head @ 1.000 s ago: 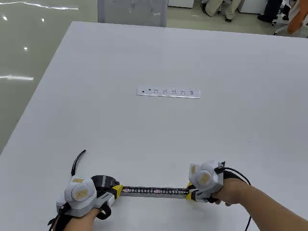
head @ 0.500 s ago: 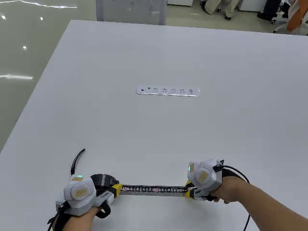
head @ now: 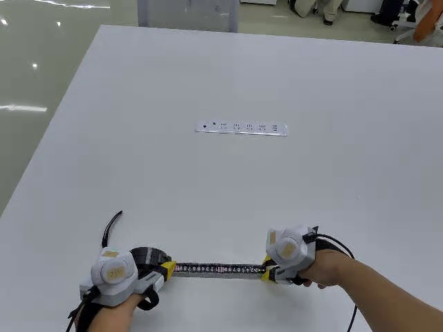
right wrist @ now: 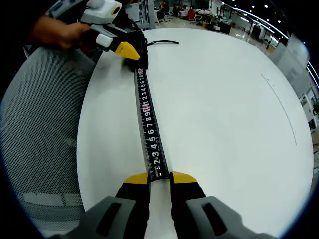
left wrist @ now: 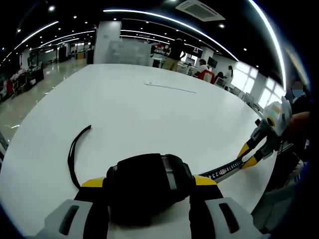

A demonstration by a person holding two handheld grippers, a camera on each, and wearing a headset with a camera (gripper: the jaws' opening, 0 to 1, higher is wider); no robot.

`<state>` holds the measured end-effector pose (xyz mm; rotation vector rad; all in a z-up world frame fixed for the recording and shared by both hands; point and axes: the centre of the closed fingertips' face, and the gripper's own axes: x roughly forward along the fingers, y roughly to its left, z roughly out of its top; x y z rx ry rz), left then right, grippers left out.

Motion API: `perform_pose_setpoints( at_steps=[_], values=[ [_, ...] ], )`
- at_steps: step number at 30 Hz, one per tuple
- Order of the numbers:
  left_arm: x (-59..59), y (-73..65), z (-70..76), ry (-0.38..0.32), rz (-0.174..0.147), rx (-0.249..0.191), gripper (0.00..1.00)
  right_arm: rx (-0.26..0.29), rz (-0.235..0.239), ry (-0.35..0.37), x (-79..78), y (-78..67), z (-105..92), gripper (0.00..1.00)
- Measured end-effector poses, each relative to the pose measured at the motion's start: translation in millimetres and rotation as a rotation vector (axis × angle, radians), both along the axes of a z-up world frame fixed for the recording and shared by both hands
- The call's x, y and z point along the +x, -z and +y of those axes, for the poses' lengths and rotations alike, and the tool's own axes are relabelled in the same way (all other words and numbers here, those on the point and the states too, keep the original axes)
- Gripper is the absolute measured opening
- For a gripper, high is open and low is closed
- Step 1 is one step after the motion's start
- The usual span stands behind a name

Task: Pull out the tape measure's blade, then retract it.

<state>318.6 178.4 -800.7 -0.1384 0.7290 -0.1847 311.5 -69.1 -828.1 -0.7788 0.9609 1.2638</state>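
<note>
The black tape measure case is clamped in the left gripper, low on the surface. From it the blade is laid out rightwards along the surface, its tip pinched by the right gripper. Retraction would be guided leftwards along that line.

tape measure case left on table, blade running right, power strip well behind

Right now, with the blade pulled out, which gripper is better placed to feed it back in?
Likely right. The right gripper is shut on the free end of the blade and can travel toward the case; the left gripper is shut on the case, anchoring it.
</note>
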Motion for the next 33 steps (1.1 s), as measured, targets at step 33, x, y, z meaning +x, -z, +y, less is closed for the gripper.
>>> perform_pose_setpoints(
  at_steps=[33],
  values=[
    [-0.9,-0.3,-0.5,0.005,0.006,-0.002,0.62,0.038,-0.007,-0.029,-1.9,-1.1,14.2,0.13]
  ],
)
